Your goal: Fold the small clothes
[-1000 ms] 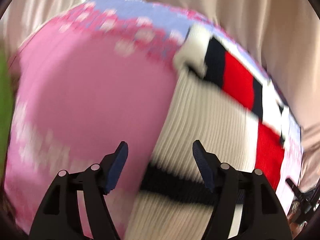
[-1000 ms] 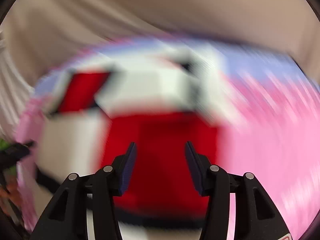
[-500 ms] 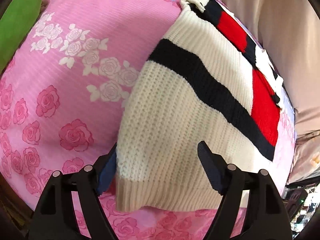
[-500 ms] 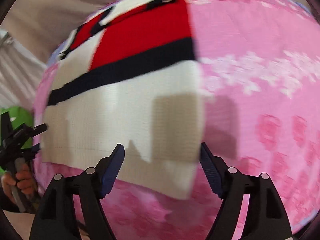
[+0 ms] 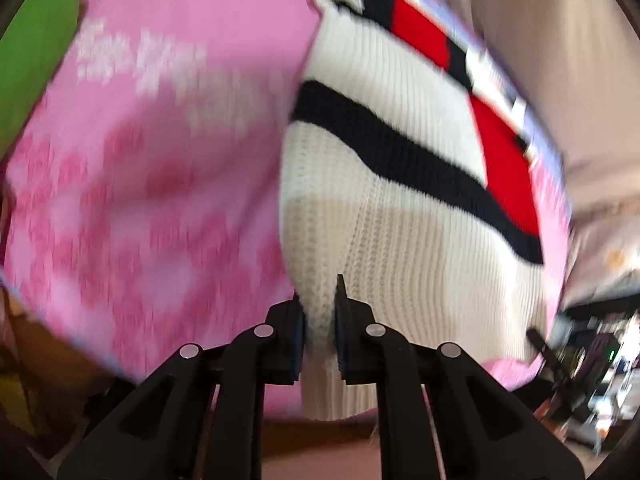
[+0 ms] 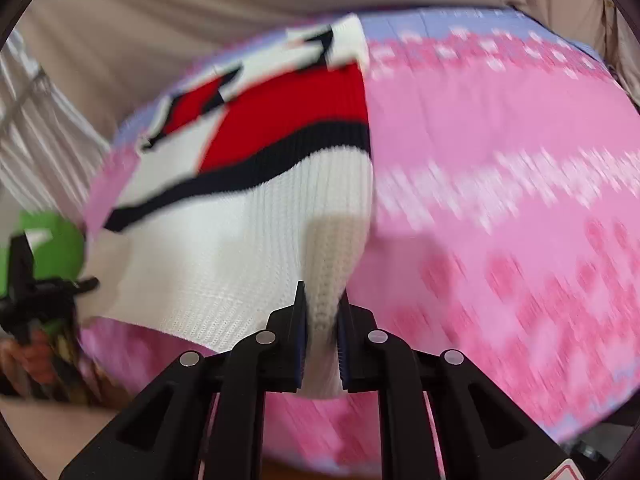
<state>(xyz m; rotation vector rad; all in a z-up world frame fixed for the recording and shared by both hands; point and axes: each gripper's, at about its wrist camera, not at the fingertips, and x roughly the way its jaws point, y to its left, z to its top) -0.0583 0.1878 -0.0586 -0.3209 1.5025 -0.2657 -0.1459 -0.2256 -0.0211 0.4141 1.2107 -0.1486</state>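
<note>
Both grippers have closed since half a second ago, when their jaws stood wide over the hem. Now the left gripper (image 5: 320,320) pinches the near-left corner of the sweater (image 5: 400,216), and the right gripper (image 6: 322,320) pinches the near-right corner, each with knit bunched between nearly shut jaws. The sweater lies on the pink floral bedspread (image 5: 152,184), its hem at the near edge and its collar toward the far edge, by the beige curtain (image 6: 200,12). Motion blur softens both views, so the hem seems slightly lifted, though I cannot be sure. To make this fold well, the 2 corners should probably rise together at equal height, travel straight toward the collar, and land square on the shoulders, keeping the knit taut between them so no diagonal wrinkle forms.
</note>
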